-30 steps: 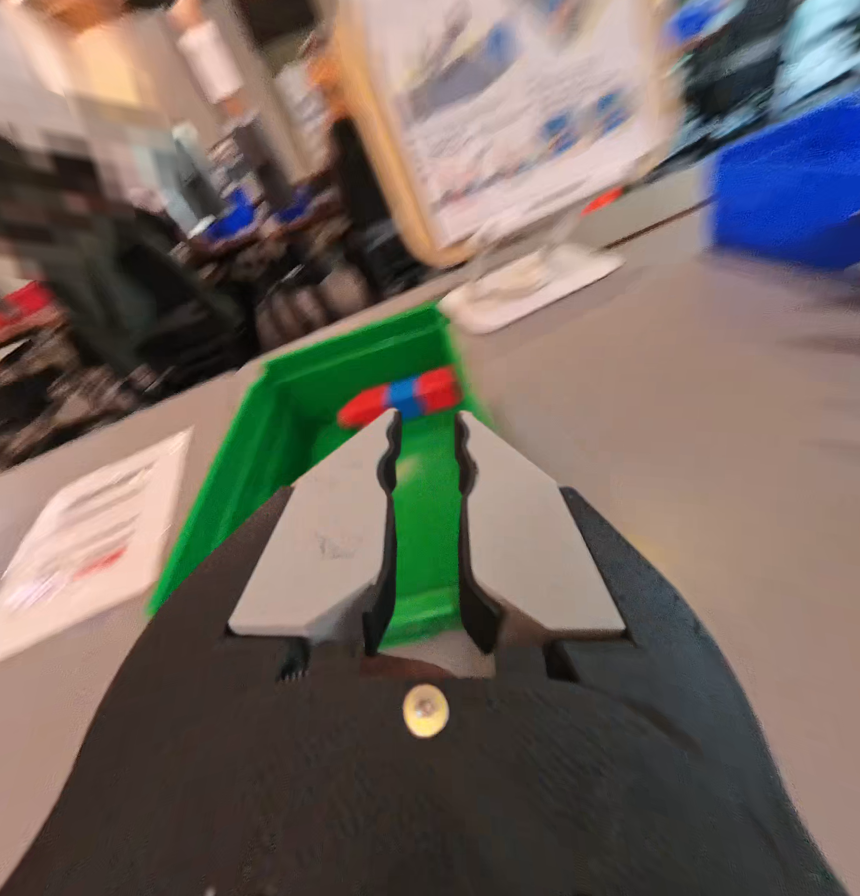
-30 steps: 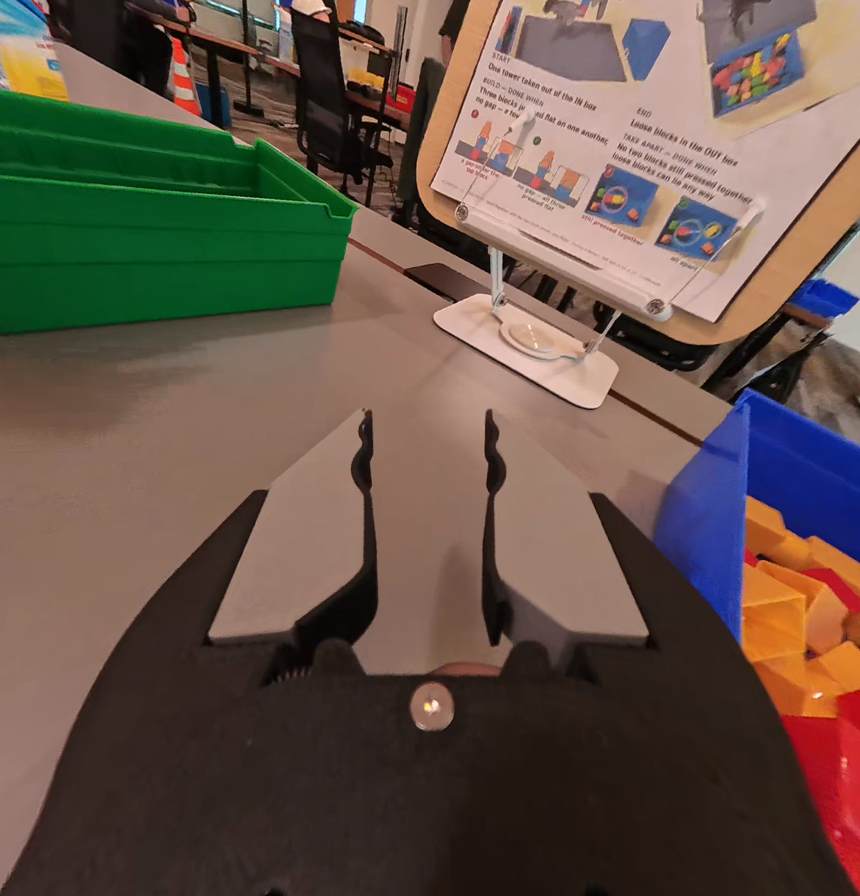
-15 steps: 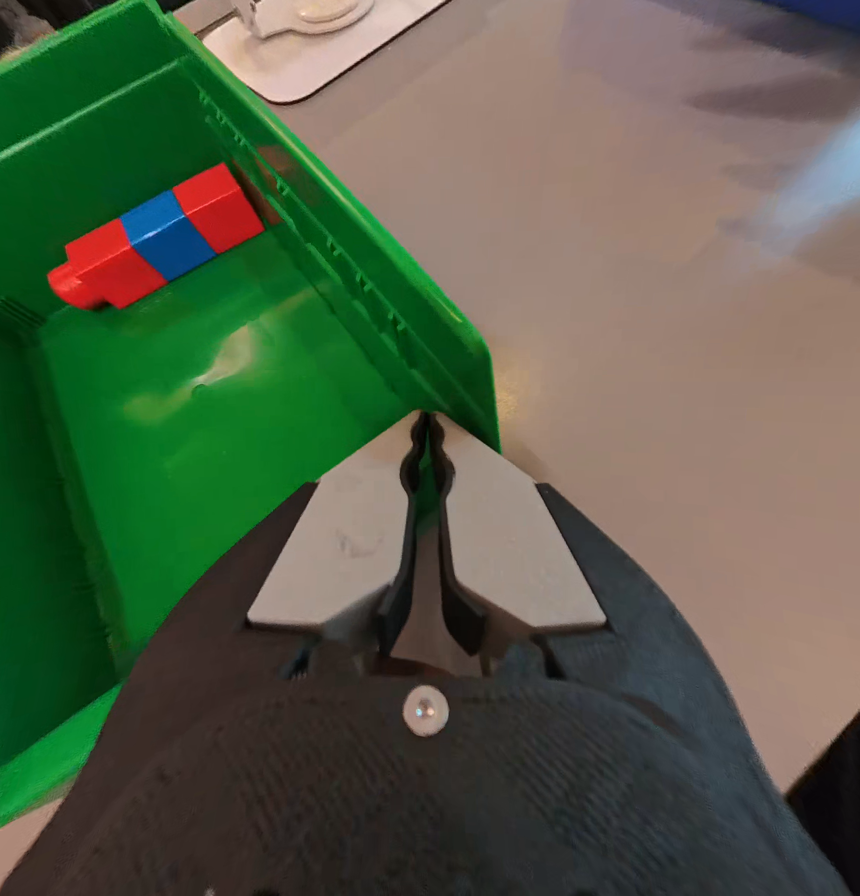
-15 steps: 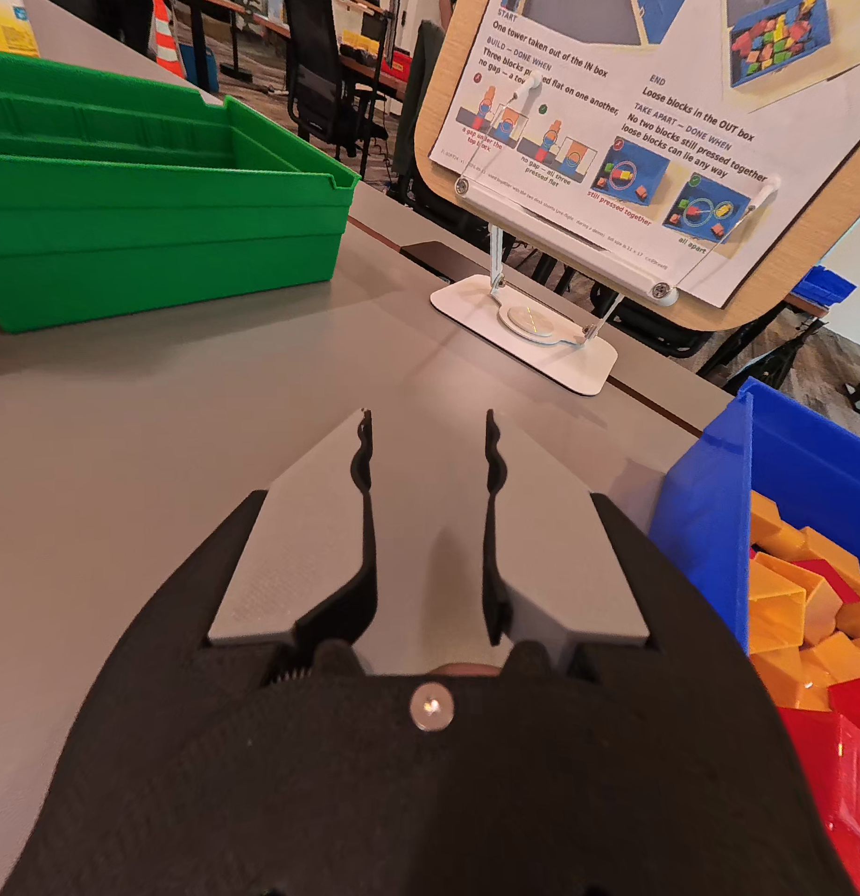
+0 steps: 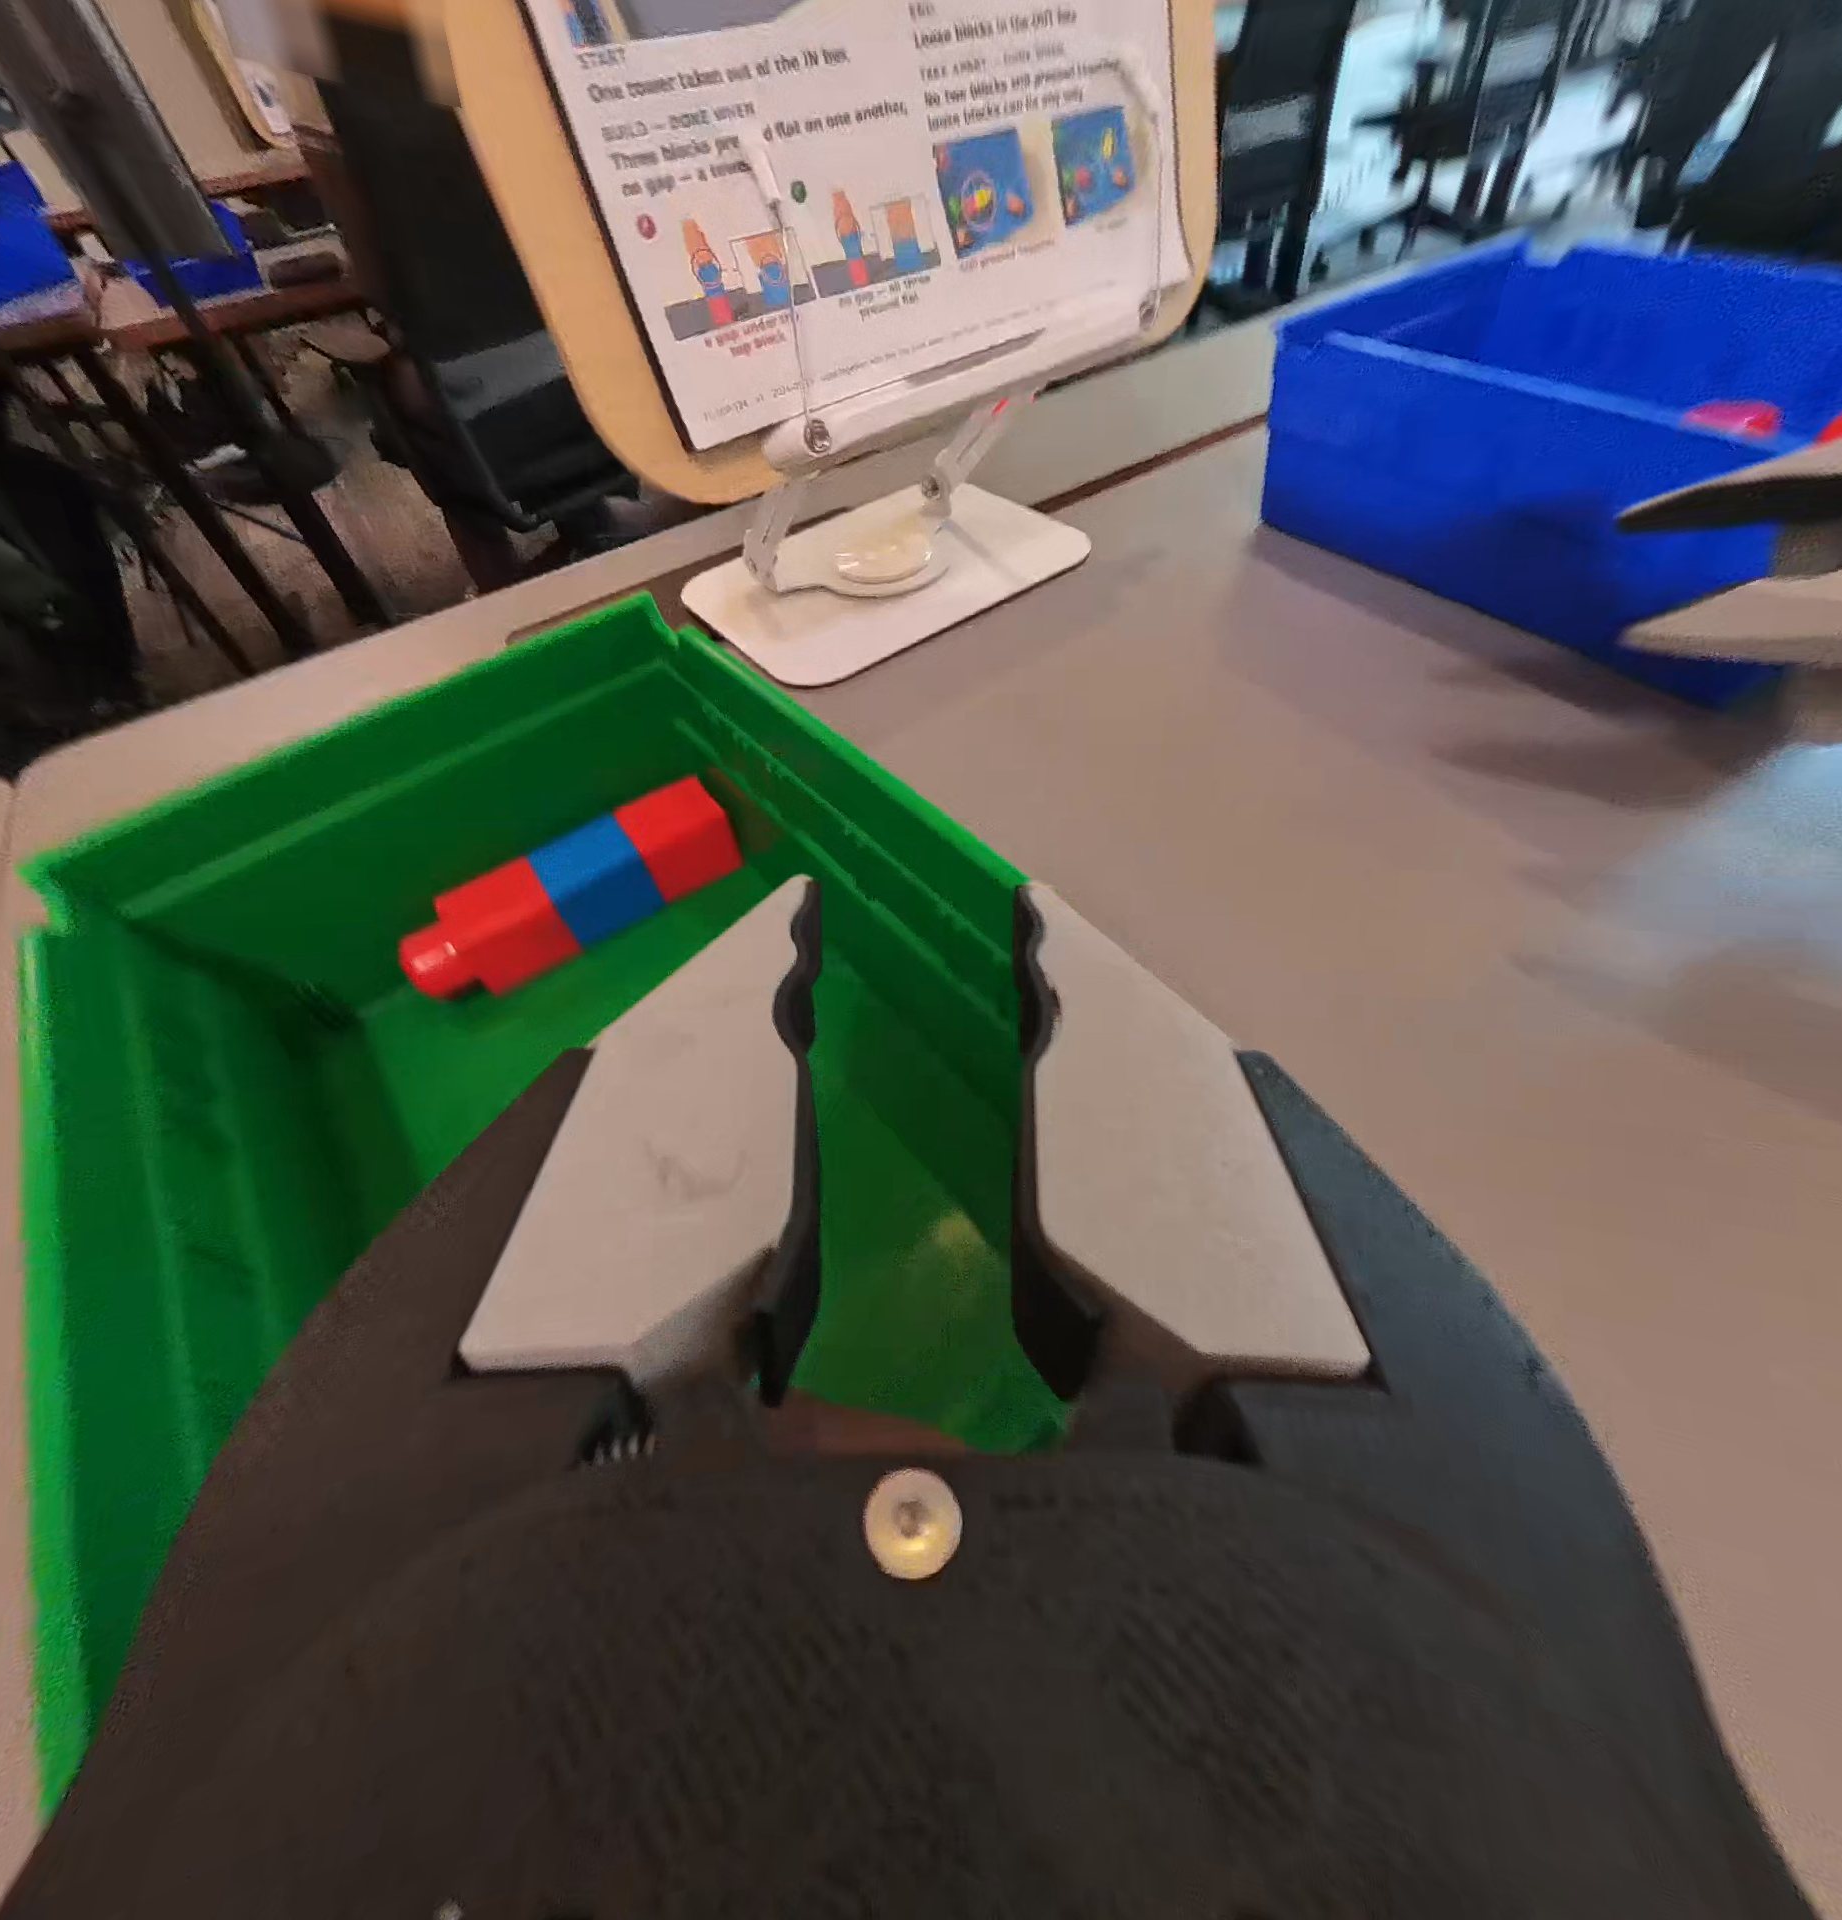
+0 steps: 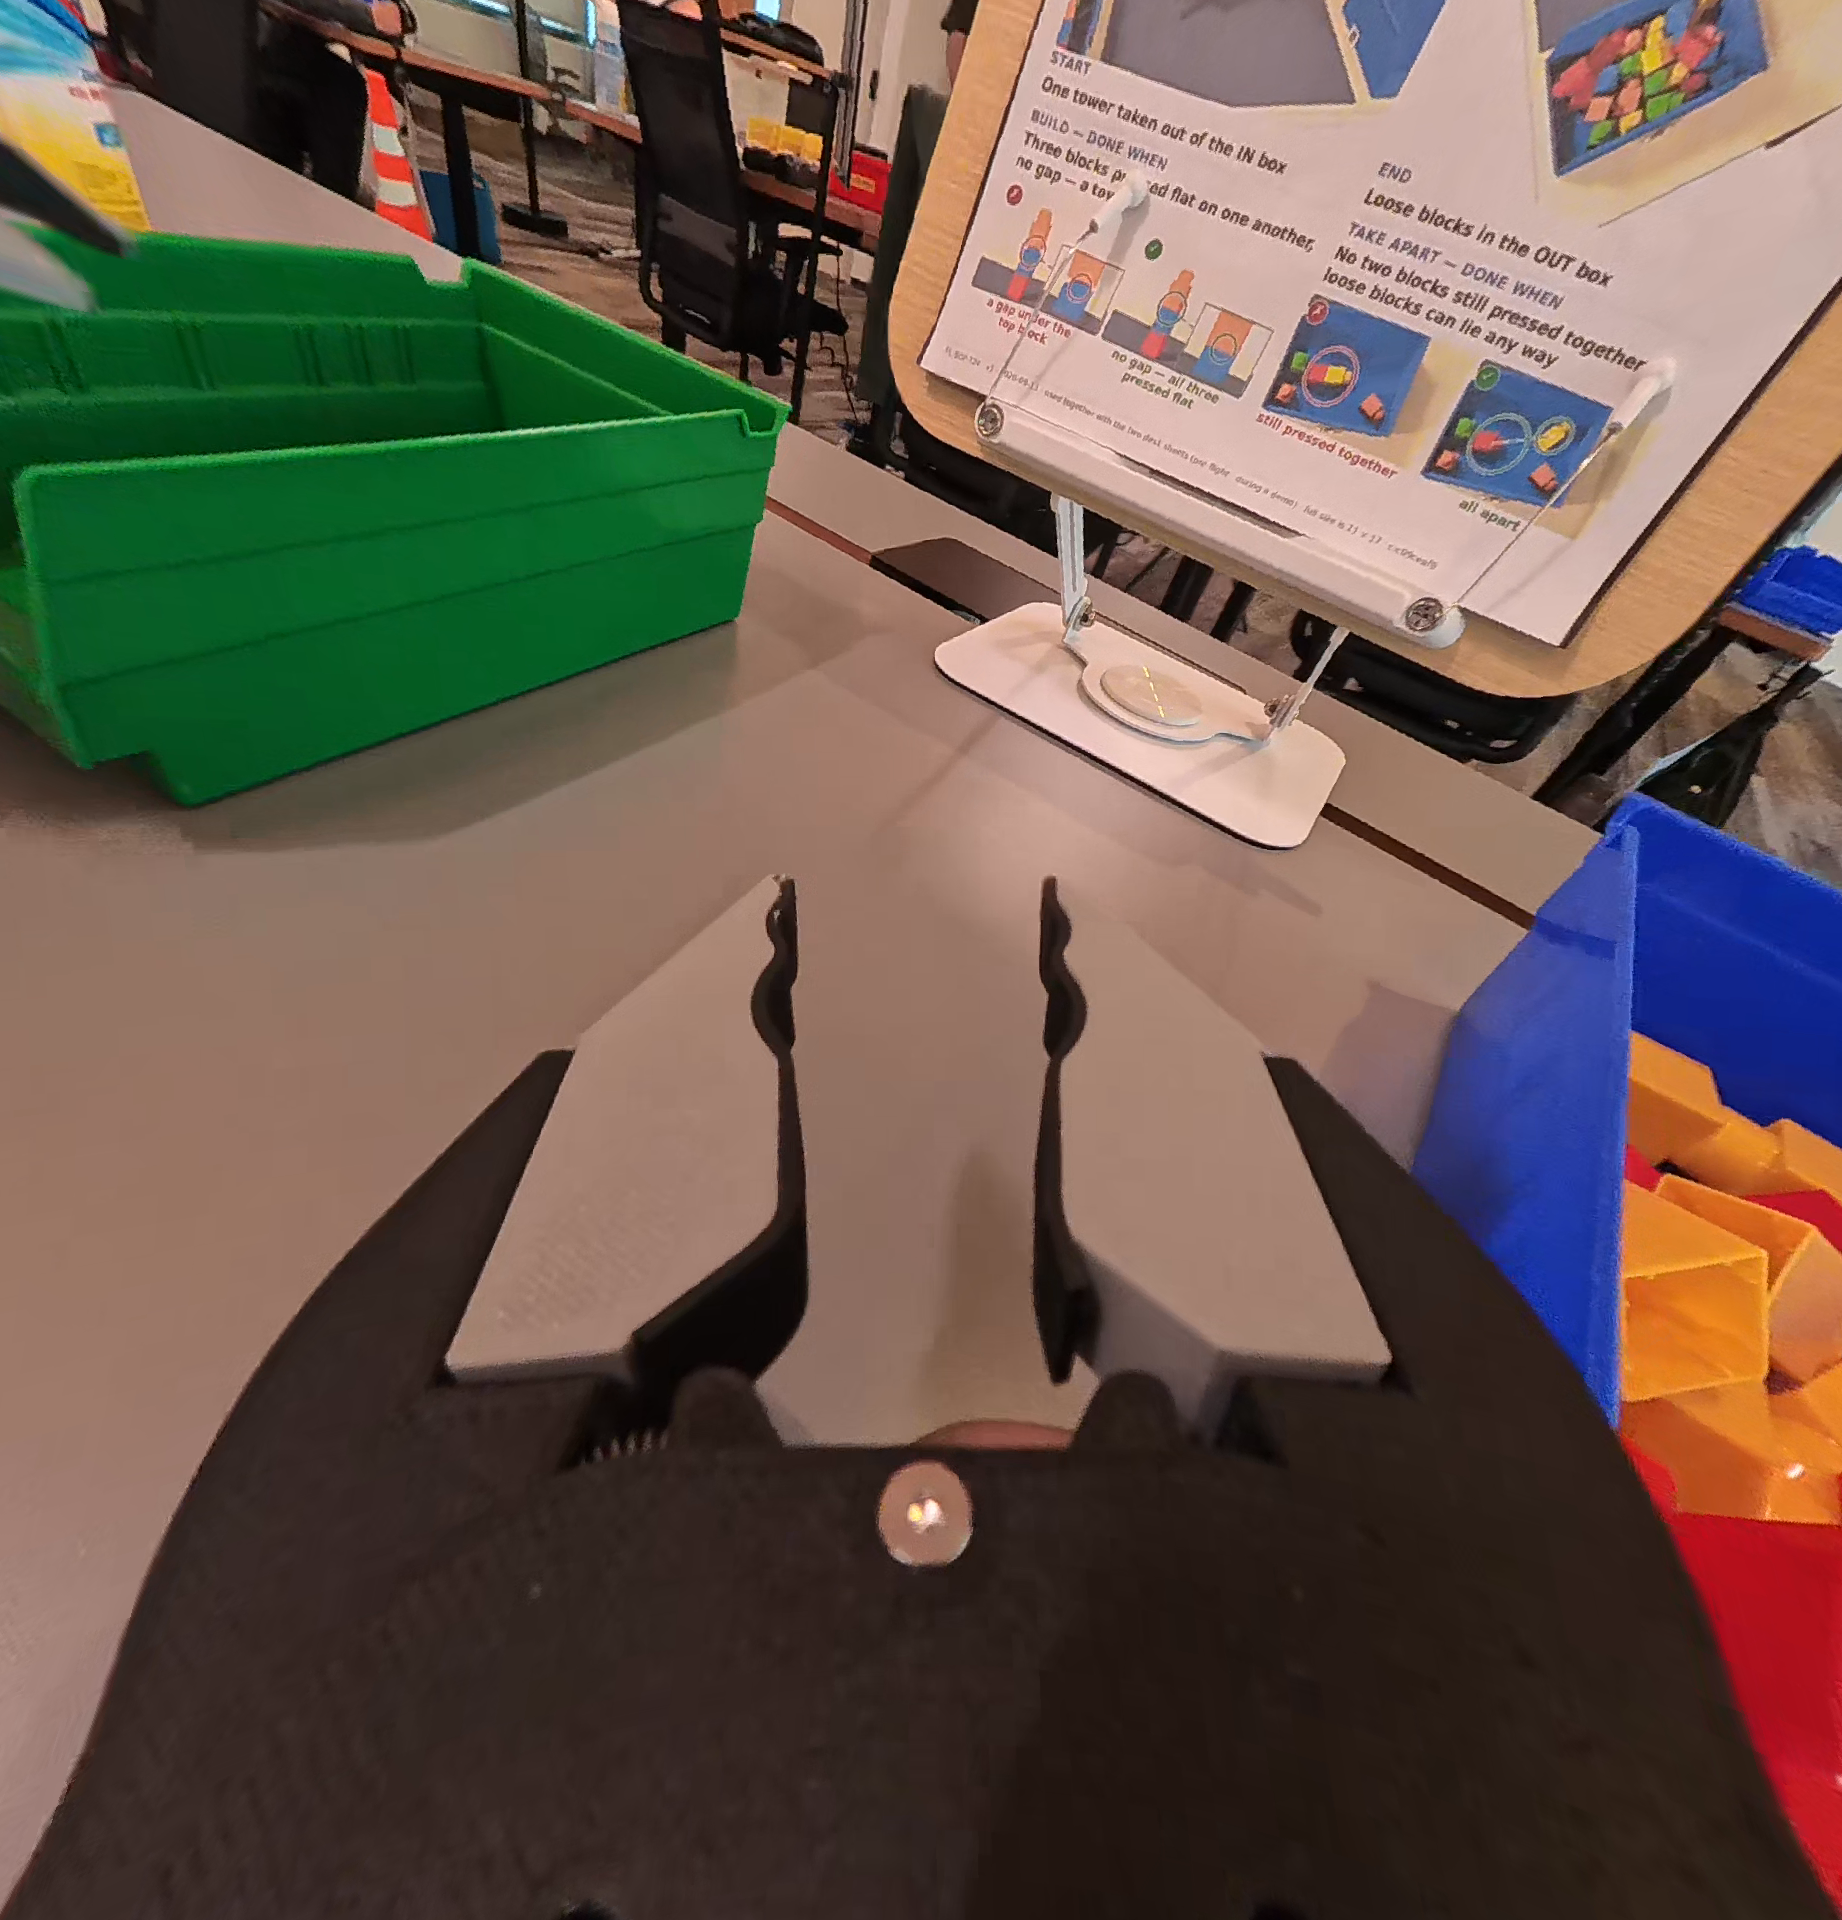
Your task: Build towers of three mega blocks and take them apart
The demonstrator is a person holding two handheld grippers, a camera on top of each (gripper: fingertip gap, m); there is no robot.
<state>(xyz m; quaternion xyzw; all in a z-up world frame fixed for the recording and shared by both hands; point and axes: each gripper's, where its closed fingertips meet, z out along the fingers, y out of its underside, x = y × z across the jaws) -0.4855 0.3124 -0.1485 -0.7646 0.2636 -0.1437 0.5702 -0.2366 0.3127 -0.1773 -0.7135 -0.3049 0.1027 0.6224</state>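
**Even indoor light, motion smear on my left view**

Soft overhead light fills both views, bright enough for vivid colour. In my left wrist view the green bin [image 5: 221, 1091] smears along its near wall, and the far background and the table's right edge dissolve into streaks. A pale sheen sits on the bin floor between my fingers. My right wrist view is sharper; the bin casts a soft shadow on the grey table [image 6: 377, 987]. Straight lines bow toward every corner.
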